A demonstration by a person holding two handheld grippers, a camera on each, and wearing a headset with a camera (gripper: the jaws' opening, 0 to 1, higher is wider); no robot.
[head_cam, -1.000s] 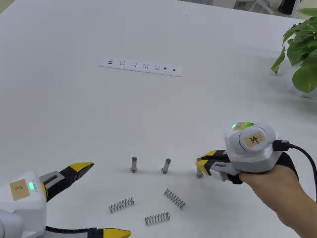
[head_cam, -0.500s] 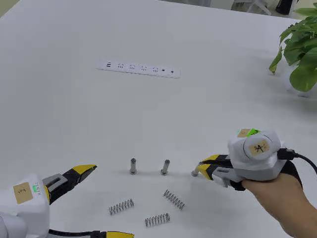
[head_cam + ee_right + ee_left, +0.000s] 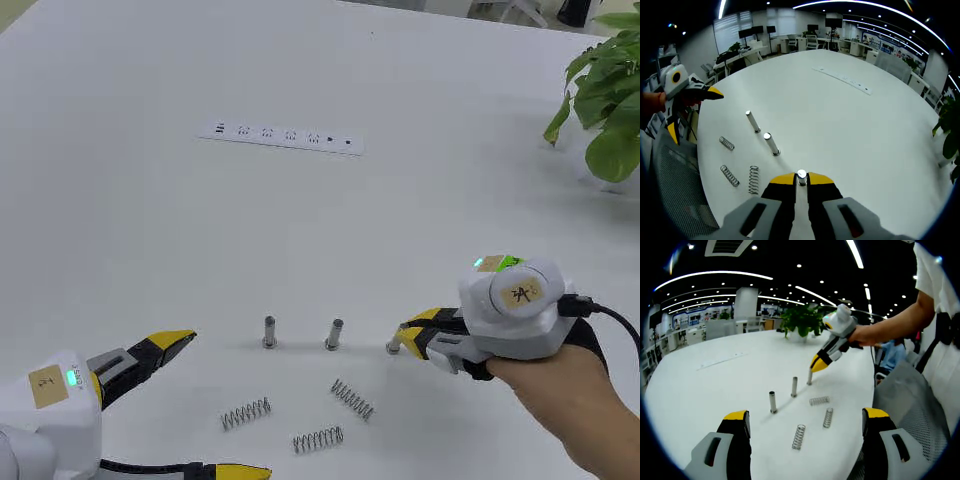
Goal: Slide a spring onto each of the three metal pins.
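Observation:
Three short metal pins stand in a row on the white table: the left pin (image 3: 270, 331), the middle pin (image 3: 335, 334) and the right pin (image 3: 393, 348). My right gripper (image 3: 405, 342) is shut on the right pin's top (image 3: 801, 174), which shows between its yellow tips. Three springs (image 3: 245, 413) (image 3: 352, 399) (image 3: 317, 439) lie flat in front of the pins. My left gripper (image 3: 205, 408) stands open at the lower left, nothing between its fingers, with the nearest spring (image 3: 799, 436) lying ahead of it.
A white power strip (image 3: 282, 137) lies farther back on the table. A green potted plant (image 3: 605, 90) stands at the right edge. The person's hand (image 3: 560, 395) holds the right gripper.
The right gripper has settled lower over the right pin, so less of the pin shows past its tips. The left gripper has barely moved. The head camera has shifted slightly.

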